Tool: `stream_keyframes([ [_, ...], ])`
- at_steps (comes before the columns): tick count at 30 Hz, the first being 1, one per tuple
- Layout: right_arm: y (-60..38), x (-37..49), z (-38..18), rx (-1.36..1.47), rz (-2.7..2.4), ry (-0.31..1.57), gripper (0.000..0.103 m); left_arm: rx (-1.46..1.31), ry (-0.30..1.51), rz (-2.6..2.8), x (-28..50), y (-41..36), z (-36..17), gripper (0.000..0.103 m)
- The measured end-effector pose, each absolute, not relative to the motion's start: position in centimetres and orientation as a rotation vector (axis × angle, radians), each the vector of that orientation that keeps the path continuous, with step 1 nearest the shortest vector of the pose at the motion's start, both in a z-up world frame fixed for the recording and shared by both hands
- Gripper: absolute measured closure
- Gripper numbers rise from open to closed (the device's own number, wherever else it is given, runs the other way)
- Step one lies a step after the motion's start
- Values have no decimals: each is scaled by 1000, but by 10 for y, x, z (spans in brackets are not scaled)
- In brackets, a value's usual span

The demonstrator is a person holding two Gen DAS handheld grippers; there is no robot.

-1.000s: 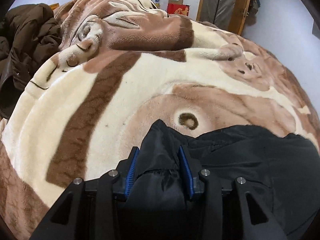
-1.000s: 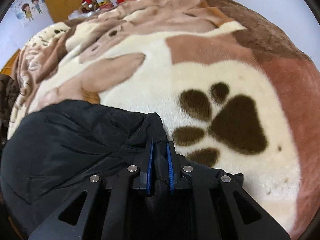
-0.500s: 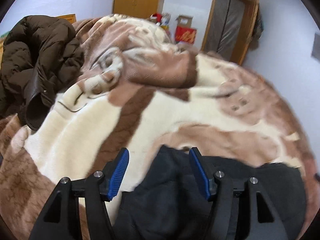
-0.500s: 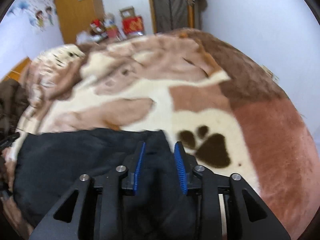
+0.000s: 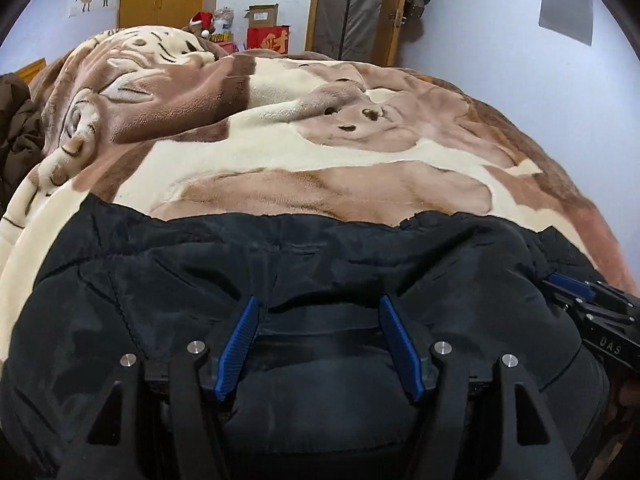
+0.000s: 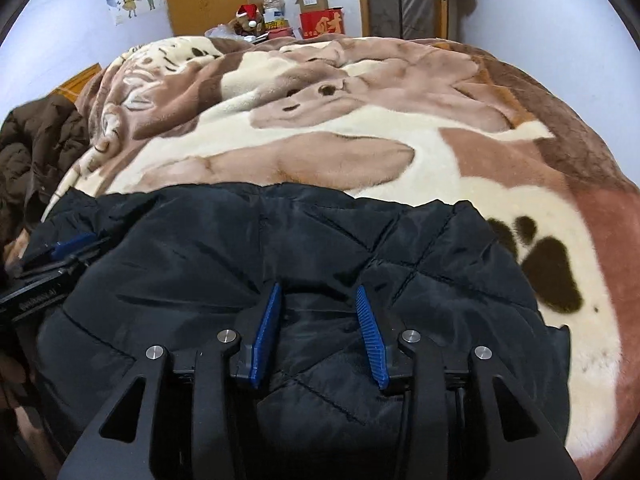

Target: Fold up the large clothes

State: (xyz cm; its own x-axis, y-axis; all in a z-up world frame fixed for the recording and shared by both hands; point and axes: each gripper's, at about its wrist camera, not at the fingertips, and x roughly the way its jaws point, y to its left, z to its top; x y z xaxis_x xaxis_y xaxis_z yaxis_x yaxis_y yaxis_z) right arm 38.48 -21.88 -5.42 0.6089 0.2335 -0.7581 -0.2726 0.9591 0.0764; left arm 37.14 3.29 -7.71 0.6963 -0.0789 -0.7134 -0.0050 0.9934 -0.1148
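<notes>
i see a black quilted padded jacket [image 5: 320, 264] lying folded on a plush brown and cream animal-print blanket [image 5: 320, 152], near my edge of the bed. my left gripper [image 5: 318, 344] hovers above it, fingers spread wide, gripping nothing. my right gripper [image 6: 318, 332] has just been opening too, its blue pads [image 6: 370, 332] apart over the fabric. a brown puffer coat [image 6: 36, 148] sits crumpled at far left

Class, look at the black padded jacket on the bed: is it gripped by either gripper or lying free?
Lying free. The black jacket rests on the blanket; left gripper and right gripper have just been opening, pads clear of the fabric.
</notes>
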Motion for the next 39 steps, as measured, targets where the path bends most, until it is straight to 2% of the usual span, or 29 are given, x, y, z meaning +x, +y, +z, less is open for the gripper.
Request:
stream_keyframes([
  [6, -214, 388, -57, -64, 262, 874, 63, -67, 842, -14, 373, 25, -74, 37],
  [13, -251, 377, -9, -21, 212, 796, 63, -4, 769, 14, 354, 70, -31, 37],
  [18, -276, 403, -46, -2, 148, 900, 63, -72, 848, 112, 371, 120, -66, 36],
  [27, -266, 415, -70, -41, 124, 892, 63, -97, 829, 139, 385, 117, -96, 36],
  [35, -265, 417, -75, -39, 116, 884, 63, -94, 827, 147, 385, 116, -99, 36],
  [39, -265, 416, -56, -45, 103, 919, 63, -105, 852, 151, 381, 117, -71, 39],
])
